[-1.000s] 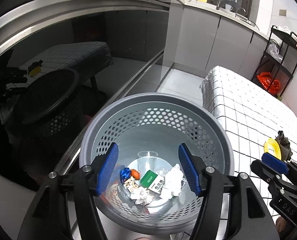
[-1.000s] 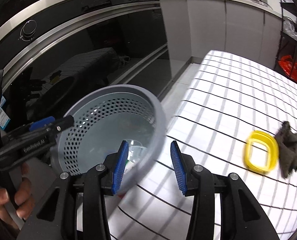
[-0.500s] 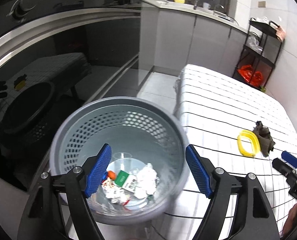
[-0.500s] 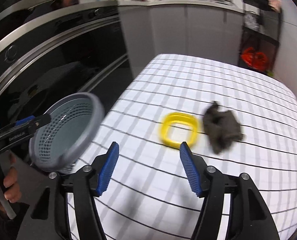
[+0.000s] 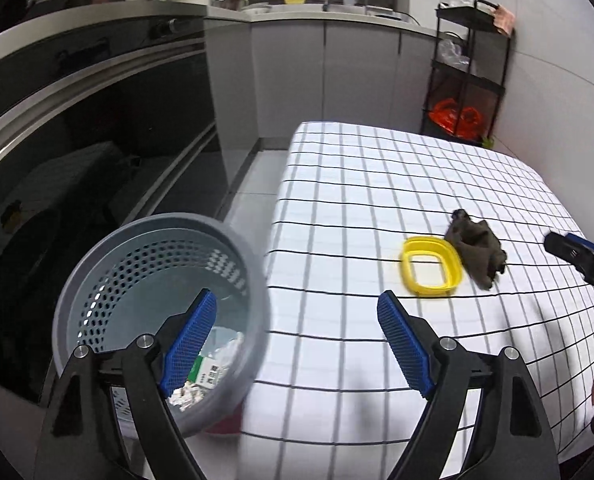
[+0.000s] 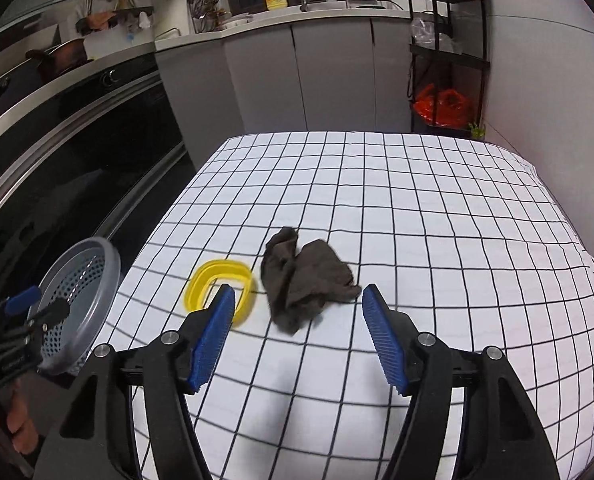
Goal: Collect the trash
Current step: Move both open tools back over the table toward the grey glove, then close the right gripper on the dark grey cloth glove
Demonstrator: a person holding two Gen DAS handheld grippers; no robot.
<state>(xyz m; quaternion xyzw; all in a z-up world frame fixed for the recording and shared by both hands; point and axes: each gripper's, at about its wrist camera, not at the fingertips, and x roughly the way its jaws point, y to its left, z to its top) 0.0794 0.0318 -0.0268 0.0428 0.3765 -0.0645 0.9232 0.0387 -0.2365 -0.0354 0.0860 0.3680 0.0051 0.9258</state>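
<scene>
I am holding my left gripper (image 5: 297, 336) with its blue-padded jaws spreading wider and nothing between them; it is pointing down over the near edge of the white tablecloth with the black grid (image 5: 377, 184). The grey perforated plastic waste basket (image 5: 97, 280) is sitting just off the table edge on my left jaw's side, so trash can be dropped straight in; crumpled paper and a small green-and-white carton (image 5: 205, 368) are already lying in its bottom. My right gripper (image 6: 297, 336) is hanging empty with jaws apart, the crumpled dark brown cloth (image 6: 305, 284) just ahead between its pads. The yellow plastic ring-shaped lid (image 6: 217, 288) is lying just beside the cloth, behind the left pad. I am judging the cloth as the next pick.
</scene>
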